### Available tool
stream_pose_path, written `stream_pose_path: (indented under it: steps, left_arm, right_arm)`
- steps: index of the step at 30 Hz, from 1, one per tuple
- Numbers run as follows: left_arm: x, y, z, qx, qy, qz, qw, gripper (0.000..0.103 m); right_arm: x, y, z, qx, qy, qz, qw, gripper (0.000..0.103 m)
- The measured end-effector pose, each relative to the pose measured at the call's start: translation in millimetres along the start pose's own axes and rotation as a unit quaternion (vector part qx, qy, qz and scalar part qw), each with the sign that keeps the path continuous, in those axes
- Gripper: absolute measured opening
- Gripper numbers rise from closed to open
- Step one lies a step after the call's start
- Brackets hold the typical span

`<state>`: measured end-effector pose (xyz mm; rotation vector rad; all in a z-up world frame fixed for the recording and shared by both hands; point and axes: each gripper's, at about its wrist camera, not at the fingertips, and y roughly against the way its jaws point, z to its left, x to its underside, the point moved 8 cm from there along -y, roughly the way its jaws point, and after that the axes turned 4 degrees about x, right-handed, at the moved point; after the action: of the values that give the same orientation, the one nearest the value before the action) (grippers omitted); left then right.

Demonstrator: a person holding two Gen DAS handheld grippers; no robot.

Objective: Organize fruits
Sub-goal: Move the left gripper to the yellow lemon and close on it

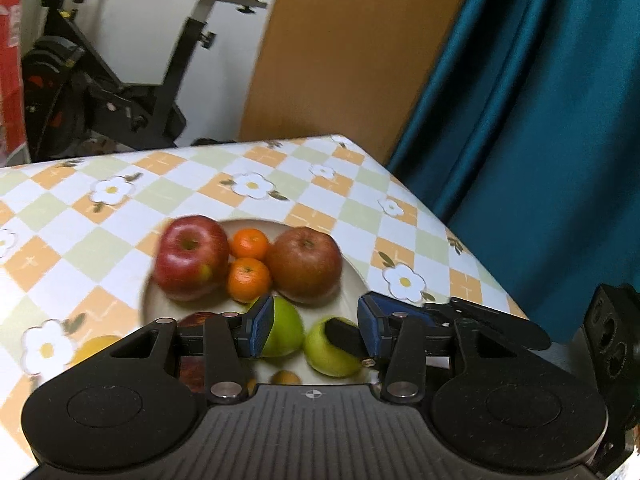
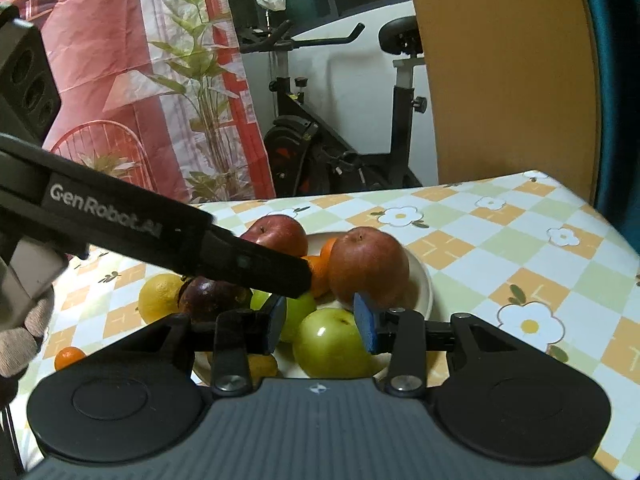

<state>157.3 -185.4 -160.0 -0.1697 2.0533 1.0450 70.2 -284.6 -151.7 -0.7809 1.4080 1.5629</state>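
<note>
A surface [image 1: 280,184] under a checked cloth of orange, green and white squares with daisies carries a pale plate [image 1: 356,268] of fruit; behind it stand an exercise bike [image 2: 320,128], a tan board [image 1: 344,48] and a teal curtain [image 1: 520,120].

The left hand-held gripper [image 1: 316,328] hangs over the near side of the plate with its blue-padded jaws spread and nothing pinched between them. Its left pad lies over one green apple [image 1: 286,332], and a second green apple [image 1: 328,350] sits lower in the gap, partly behind a black finger of the other tool. Beyond them lie two mandarins [image 1: 249,264], one behind the other, flanked by a bright red apple [image 1: 190,258] on the left and a duller red-brown apple [image 1: 304,266] on the right. A yellow fruit [image 1: 94,346] rests off the plate to the left.

The right hand-held gripper [image 2: 320,322] points at the same plate from the other side. Its jaws stand a little apart, with the nearer green apple [image 2: 332,344] showing between and below the pads; whether the pads actually touch it I cannot tell from this angle. The red-brown apple [image 2: 368,266] sits just beyond the right pad. The left tool's black finger, lettered GenRobot.AI, crosses the view from the left, over a dark purplish fruit [image 2: 212,296]. A lemon [image 2: 160,296] lies beside the plate, and a small mandarin [image 2: 69,357] lies apart on the cloth, near a gloved hand [image 2: 20,332].
</note>
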Motion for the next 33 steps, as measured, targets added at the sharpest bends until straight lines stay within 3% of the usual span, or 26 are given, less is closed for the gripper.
stream_pose_path:
  steps: [11,15,22,33]
  left_arm:
    - [5,75,67,-0.069,0.063,-0.045,0.9947,0.049]
    - [6,91,89,-0.094,0.065,-0.055,0.9919,0.058]
    - [8,73,110,-0.099,0.055,-0.034,0.9929,0.058]
    - [15,37,135,-0.085,0.064,0.000,0.9943,0.053]
  right_arm:
    - [-12,12,40,-0.032,0.008,-0.018,0.999,0.043]
    - [-6,6,66,-0.047,0.034,-0.004,0.998,0.043]
    - [7,-4,99,-0.061,0.076,0.021,0.995,0.043]
    - [12,-12,97,-0.038,0.078,0.044,0.995,0.043]
